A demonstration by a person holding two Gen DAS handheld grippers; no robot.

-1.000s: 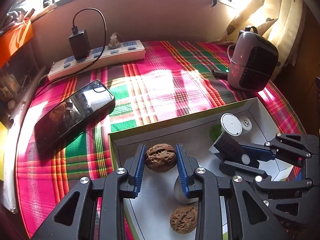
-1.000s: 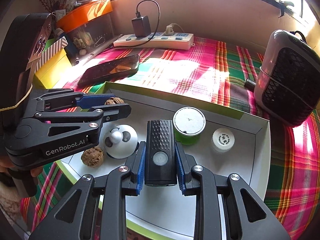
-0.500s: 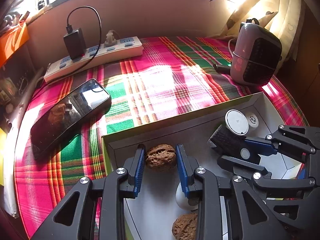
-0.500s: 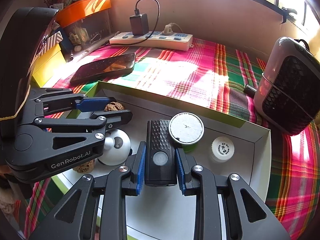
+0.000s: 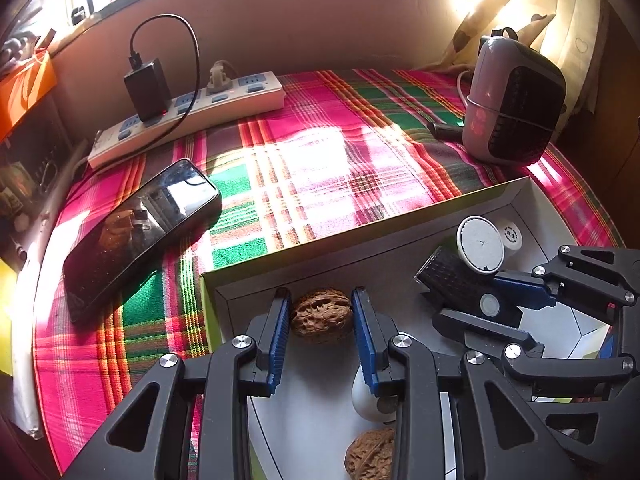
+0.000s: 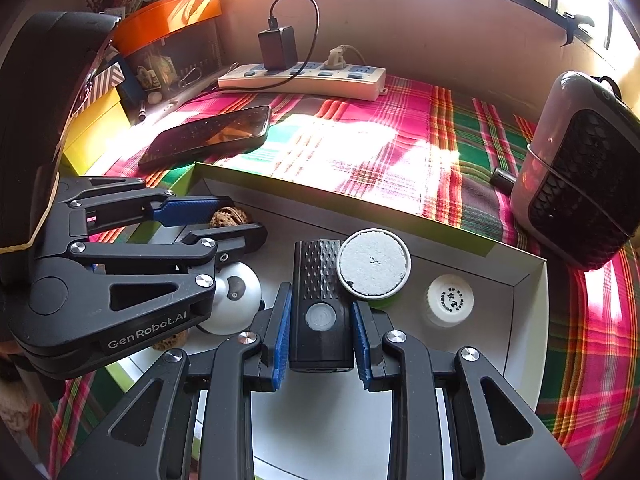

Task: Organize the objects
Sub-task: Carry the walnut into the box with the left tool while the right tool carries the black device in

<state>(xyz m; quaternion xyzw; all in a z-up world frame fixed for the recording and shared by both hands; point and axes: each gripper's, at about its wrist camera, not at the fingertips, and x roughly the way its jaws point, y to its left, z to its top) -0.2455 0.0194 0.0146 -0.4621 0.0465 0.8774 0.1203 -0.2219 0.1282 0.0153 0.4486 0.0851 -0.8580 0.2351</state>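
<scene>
Nothing much has moved: the left gripper [image 5: 321,322] still squeezes a walnut [image 5: 321,315] and the right gripper [image 6: 321,332] still squeezes a black flashlight [image 6: 320,304], both low inside the tray [image 6: 520,292], likely for tidying.

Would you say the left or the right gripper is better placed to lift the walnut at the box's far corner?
Left: the left gripper already has its pads either side of that walnut, while the right gripper is clamped on the black device.
</scene>
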